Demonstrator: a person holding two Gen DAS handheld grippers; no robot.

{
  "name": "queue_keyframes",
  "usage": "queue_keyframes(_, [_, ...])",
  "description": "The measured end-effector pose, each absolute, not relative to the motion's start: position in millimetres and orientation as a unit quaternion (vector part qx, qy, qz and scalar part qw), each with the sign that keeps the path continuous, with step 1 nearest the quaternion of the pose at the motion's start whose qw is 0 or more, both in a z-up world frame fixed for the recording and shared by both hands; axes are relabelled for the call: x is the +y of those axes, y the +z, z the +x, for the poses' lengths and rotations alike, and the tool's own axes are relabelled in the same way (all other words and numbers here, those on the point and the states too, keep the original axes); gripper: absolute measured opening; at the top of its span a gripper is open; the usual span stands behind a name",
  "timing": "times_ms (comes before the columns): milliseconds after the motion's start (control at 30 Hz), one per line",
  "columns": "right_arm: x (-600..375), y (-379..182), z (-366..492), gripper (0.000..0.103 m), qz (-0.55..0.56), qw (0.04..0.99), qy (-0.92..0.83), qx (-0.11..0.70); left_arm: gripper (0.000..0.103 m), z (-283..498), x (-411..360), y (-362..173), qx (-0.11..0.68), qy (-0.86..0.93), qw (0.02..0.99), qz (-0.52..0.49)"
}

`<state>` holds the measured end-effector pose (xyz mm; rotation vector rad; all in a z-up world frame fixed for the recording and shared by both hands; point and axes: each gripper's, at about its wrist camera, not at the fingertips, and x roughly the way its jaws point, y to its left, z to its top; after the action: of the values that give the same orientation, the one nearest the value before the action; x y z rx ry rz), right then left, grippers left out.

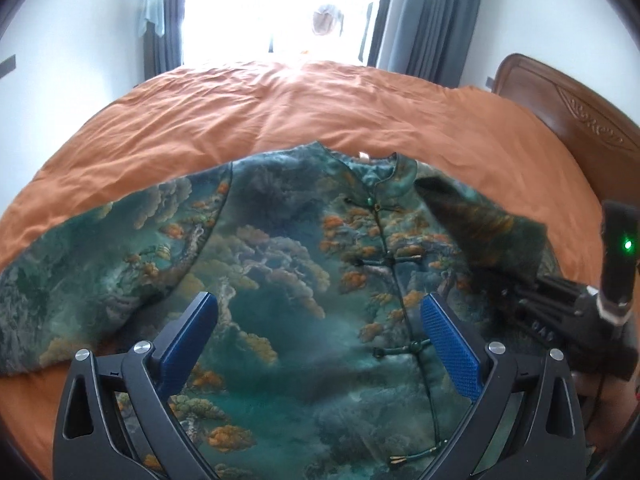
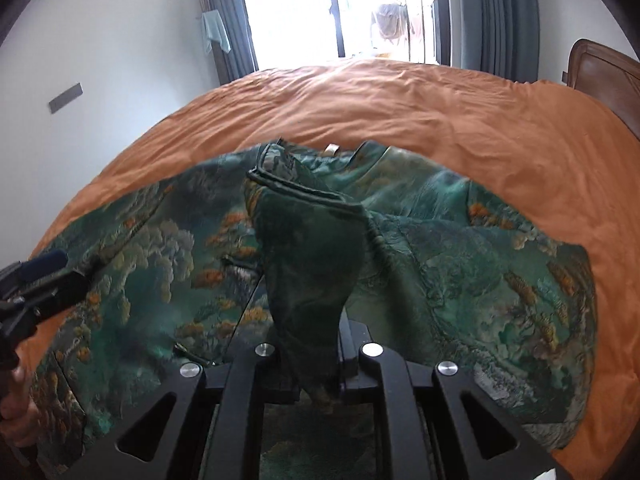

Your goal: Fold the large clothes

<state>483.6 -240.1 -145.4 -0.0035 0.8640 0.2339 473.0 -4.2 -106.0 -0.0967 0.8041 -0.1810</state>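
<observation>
Sleeve fabric (image 2: 316, 264) is what I have in the right gripper (image 2: 316, 376): its jaws are pinched nearly together on a bunched end of the sleeve, which rises from the pinch up to a piped cuff edge hanging over the chest of the jacket (image 1: 280, 264). The jacket itself is a green brocade piece with a pine-and-cloud print, lying front-up and spread flat on the orange bedspread (image 1: 280, 104), collar (image 1: 384, 176) toward the window side, knot-button placket (image 1: 394, 264) running from the collar back toward me. So its long axis runs near to far from where I stand, and the sleeves spread out to either side.

What the next move turns on, as I read it: the lifted sleeve belongs to the right side of the garment, and it has to travel leftward across the placket to land flat on the body. The right hand is the one holding it, so that hand carries the fold.

My left gripper (image 1: 320, 320) hovers above the lower chest with its blue pads (image 1: 450, 344) spread wide and nothing between them. It sits just left of the placket, near enough, I judge, to press the body down while the sleeve crosses. The other sleeve (image 1: 80, 264) lies flat out to the left, not yet folded.
</observation>
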Motion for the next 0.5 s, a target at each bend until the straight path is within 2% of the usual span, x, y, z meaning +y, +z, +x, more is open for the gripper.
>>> queue_keyframes(33, [-238, -152, 480, 0.020, -0.005, 0.896, 0.116, 0.429, 0.101, 474, -5, -108, 0.392, -0.095, 0.914, -0.050])
queue_keyframes(100, [-229, -164, 480, 0.056, 0.002, 0.884, 0.143, 0.446, 0.101, 477, -7, -110, 0.396, -0.113, 0.910, -0.059])
queue_keyframes(133, [-230, -162, 475, 0.061, 0.004, 0.882, 0.149, 0.448, 0.101, 480, -8, -112, 0.400, -0.122, 0.906, -0.064])
queue_keyframes(400, [-276, -130, 409, 0.063, 0.041, 0.879, 0.201, 0.430, 0.101, 510, -41, -140, 0.445, -0.169, 0.875, -0.094])
queue_keyframes(500, [-325, -115, 406, 0.063, 0.050, 0.897, 0.148, 0.414, 0.094, 520, -64, -153, 0.451, -0.164, 0.874, -0.080])
